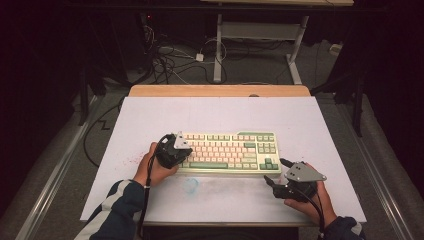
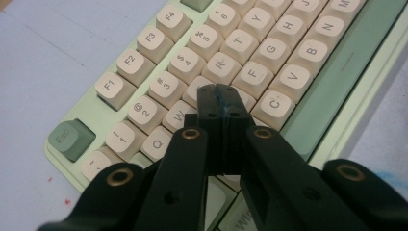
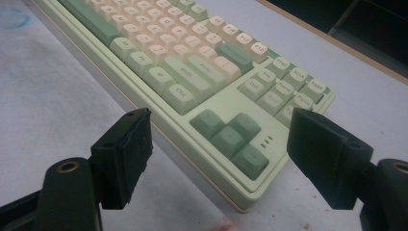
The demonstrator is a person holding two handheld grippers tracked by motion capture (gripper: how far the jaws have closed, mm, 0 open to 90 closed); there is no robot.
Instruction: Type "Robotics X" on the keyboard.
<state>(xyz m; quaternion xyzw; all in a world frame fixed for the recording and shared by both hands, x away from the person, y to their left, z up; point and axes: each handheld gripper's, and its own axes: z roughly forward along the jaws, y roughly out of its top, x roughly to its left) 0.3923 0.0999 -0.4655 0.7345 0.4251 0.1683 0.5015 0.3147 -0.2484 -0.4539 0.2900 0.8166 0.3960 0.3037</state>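
A mint-green keyboard (image 1: pixel 227 152) with cream keys lies across the middle of the white-covered table. My left gripper (image 1: pixel 183 152) is over the keyboard's left end. In the left gripper view its jaws are pressed together with nothing between them, and the left gripper (image 2: pixel 222 95) tips sit low over the keys just below the R key (image 2: pixel 220 66); whether they touch a key I cannot tell. My right gripper (image 1: pixel 277 171) hovers off the keyboard's front right corner, open and empty. In the right gripper view the right gripper (image 3: pixel 219 122) frames the green arrow keys (image 3: pixel 231 139).
A white sheet (image 1: pixel 150 120) covers the table, with a wooden edge (image 1: pixel 220 90) at the far side. A blue smudge (image 1: pixel 190 185) marks the sheet in front of the keyboard, and red specks (image 1: pixel 131 160) lie to the left. Cables (image 1: pixel 165 62) and another table's legs (image 1: pixel 218 50) are on the floor beyond.
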